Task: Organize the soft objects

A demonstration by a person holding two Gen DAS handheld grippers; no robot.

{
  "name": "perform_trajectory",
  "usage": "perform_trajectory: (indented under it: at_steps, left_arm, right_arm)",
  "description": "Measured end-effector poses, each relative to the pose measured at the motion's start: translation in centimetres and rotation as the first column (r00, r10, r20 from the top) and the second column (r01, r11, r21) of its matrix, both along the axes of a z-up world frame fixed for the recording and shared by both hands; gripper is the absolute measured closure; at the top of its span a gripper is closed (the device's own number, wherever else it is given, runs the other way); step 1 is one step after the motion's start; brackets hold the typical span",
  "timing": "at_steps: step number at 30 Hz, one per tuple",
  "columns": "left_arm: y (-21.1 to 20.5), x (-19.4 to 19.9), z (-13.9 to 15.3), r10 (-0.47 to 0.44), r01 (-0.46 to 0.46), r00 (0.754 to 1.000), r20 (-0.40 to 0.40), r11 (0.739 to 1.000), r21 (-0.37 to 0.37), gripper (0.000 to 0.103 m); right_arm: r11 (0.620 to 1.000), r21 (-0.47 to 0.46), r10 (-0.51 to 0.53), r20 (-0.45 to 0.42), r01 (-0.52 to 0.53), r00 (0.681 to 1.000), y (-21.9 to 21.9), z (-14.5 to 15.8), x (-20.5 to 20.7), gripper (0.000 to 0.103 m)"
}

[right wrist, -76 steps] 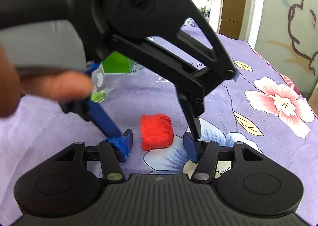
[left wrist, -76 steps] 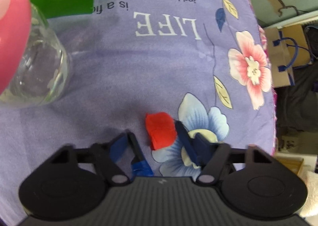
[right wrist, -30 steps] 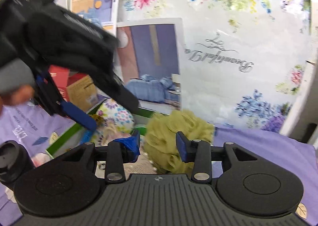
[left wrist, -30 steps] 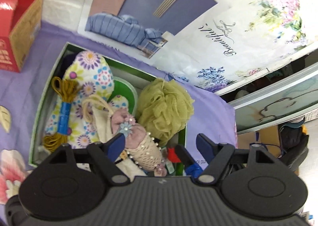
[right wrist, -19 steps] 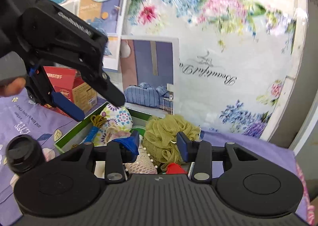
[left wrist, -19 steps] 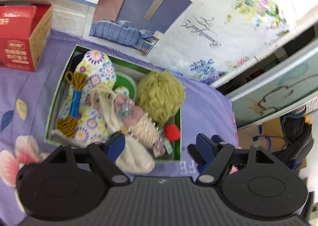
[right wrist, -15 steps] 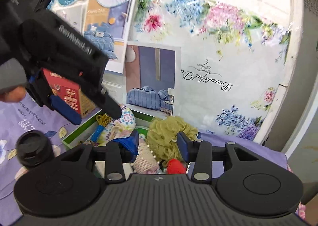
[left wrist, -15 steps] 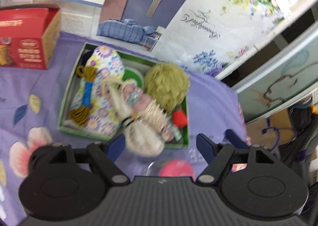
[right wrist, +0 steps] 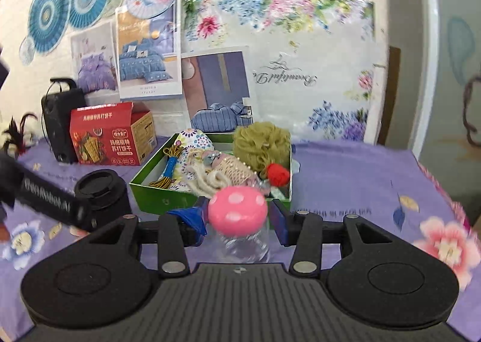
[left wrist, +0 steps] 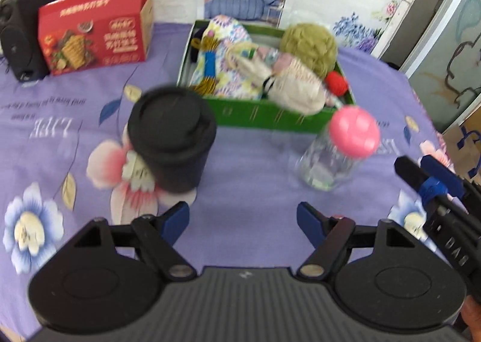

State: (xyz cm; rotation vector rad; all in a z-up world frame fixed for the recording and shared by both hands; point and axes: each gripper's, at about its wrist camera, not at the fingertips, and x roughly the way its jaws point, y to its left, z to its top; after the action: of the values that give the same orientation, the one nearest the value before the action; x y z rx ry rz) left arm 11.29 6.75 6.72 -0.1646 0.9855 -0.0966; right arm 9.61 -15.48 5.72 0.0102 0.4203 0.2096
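The red pompom [right wrist: 278, 174] lay in the green box [left wrist: 264, 115] beside the loofah [right wrist: 261, 142], gathered with the other soft things. The left gripper [left wrist: 243, 218] hung released and empty; the right gripper [right wrist: 237, 215] had just been opening, unclenched, the pink-lidded jar [right wrist: 237, 211] merely beyond it

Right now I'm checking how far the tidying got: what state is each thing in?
Green box: open, filled with soft items.
Red pompom: in the box, beside the green bath pouf.
Glass jar: upright, pink lid on.
Black cup: upright, lidded.
Red carton: flap up.
Left gripper: open, empty.
Right gripper: fingers opening, holding nothing.
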Motion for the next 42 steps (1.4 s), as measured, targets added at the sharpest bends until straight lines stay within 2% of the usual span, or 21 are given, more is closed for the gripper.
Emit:
perform_trajectory:
  at_steps: [7,11,14,16,19,21,23,27,31,38,41,42]
  left_arm:
    - [-0.7,-3.8,-0.8,0.054,-0.064,0.992,0.115,0.994,0.083,0.026]
    - [-1.7,-5.5,-0.7,0.053,-0.08,0.98,0.193,0.988,0.131,0.026]
    - [-2.2,-6.6,-0.9,0.042,-0.082,0.969,0.243,0.984,0.159,0.026]
    - [-2.2,-7.3,-1.2,0.057,-0.104,0.96,0.276,0.982,0.158,0.025]
    - [-2.2,-8.3,-1.9,0.105,-0.157,0.942,0.318,0.978,0.141,0.025]
    - [-2.2,-8.6,-2.5,0.115,-0.169,0.941,0.318,0.975,0.146,0.025]
    - [-2.3,-8.7,-3.2,0.111,-0.165,0.947,0.303,0.974,0.159,0.025]
    - [-2.3,-9.1,-4.5,0.089,-0.146,0.956,0.28,0.972,0.186,0.025]
    - [-2.2,-9.4,-5.7,0.085,-0.129,0.967,0.24,0.976,0.175,0.025]
    - [-3.3,-11.1,-6.3,0.062,-0.136,0.956,0.286,0.959,0.248,0.025]
    - [-3.8,-12.0,-5.5,0.044,-0.138,0.943,0.331,0.953,0.269,0.02]
    - [-4.0,-12.3,-5.2,0.037,-0.14,0.937,0.348,0.951,0.277,0.009]
  right_arm:
    - [0.996,0.072,-0.044,-0.033,0.046,0.998,1.2,-2.0,-1.9,0.073]
    - [0.983,0.156,-0.1,-0.006,0.1,0.995,0.9,-2.7,-3.3,0.072]
    - [0.975,0.19,-0.112,-0.024,0.114,0.993,0.4,-3.4,-4.0,0.072]
    - [0.969,0.196,-0.145,-0.039,0.15,0.989,0.1,-3.7,-4.4,0.071]
    - [0.956,0.15,-0.242,-0.075,0.251,0.967,0.1,-4.0,-4.8,0.071]
    - [0.944,0.136,-0.291,-0.083,0.3,0.953,0.0,-4.2,-5.2,0.07]
    - [0.933,0.166,-0.31,-0.08,0.319,0.947,-0.3,-4.4,-5.8,0.07]
    - [0.939,0.196,-0.266,-0.103,0.282,0.958,-0.5,-4.3,-6.3,0.07]
    - [0.944,0.166,-0.272,-0.09,0.284,0.958,0.0,-4.0,-6.8,0.07]
    - [0.954,0.133,-0.255,-0.11,0.269,0.961,0.1,-4.8,-7.5,0.07]
    - [0.952,0.111,-0.272,-0.12,0.285,0.955,0.0,-4.9,-7.7,0.07]
    - [0.952,0.104,-0.274,-0.12,0.287,0.954,0.0,-4.8,-7.8,0.07]
